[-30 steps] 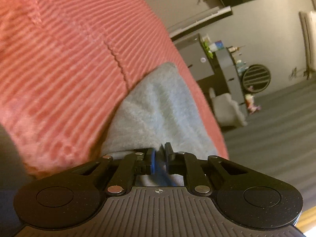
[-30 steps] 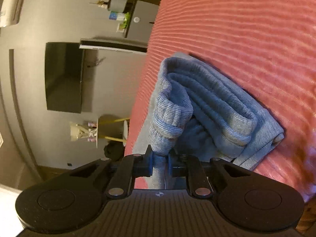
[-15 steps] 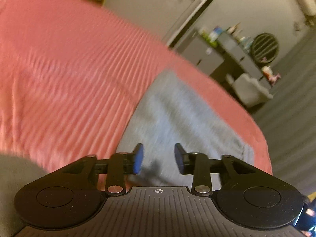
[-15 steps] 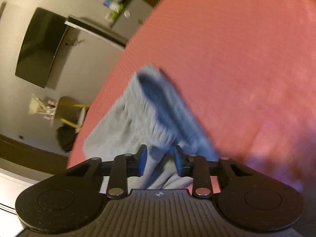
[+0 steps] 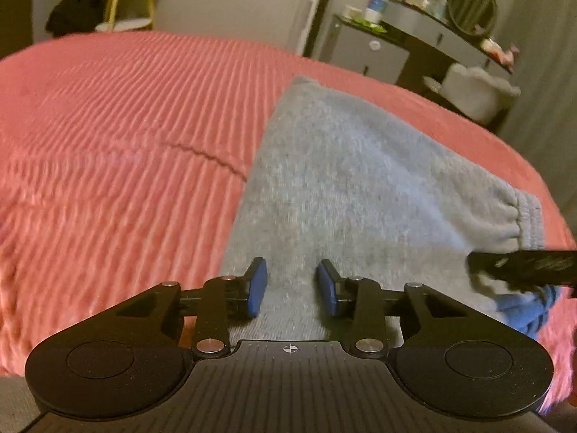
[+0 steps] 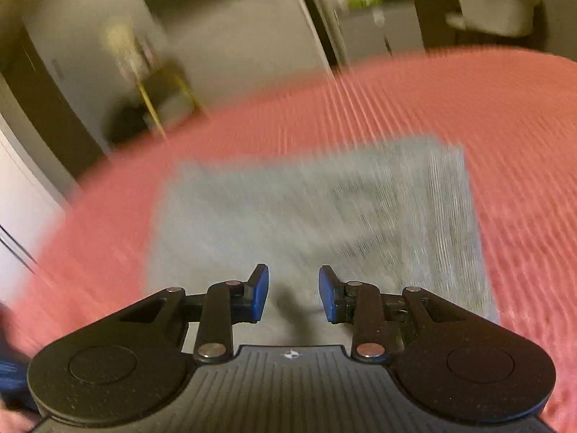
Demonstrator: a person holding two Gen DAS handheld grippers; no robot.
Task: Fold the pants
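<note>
The grey pants (image 5: pixel 346 180) lie folded into a flat rectangle on the pink ribbed bed cover (image 5: pixel 119 151). A ribbed cuff or waistband edge (image 5: pixel 530 220) shows at the right of the fold. My left gripper (image 5: pixel 292 290) is open and empty just above the near edge of the pants. In the blurred right wrist view the folded pants (image 6: pixel 317 216) lie ahead, and my right gripper (image 6: pixel 294 297) is open and empty over their near edge. A dark part of the right gripper (image 5: pixel 523 270) shows at the right edge of the left wrist view.
The pink cover (image 6: pixel 505 126) spreads around the pants on all sides. Beyond the bed stand a dark dresser with bottles (image 5: pixel 396 39), a white fluffy seat (image 5: pixel 476 90), and a yellow-legged stand with a dark bag (image 5: pixel 72 14).
Both grippers have let go of the pants and opened. Both have pulled back and levelled out, and the pants now lie flat and folded on the cover.
</note>
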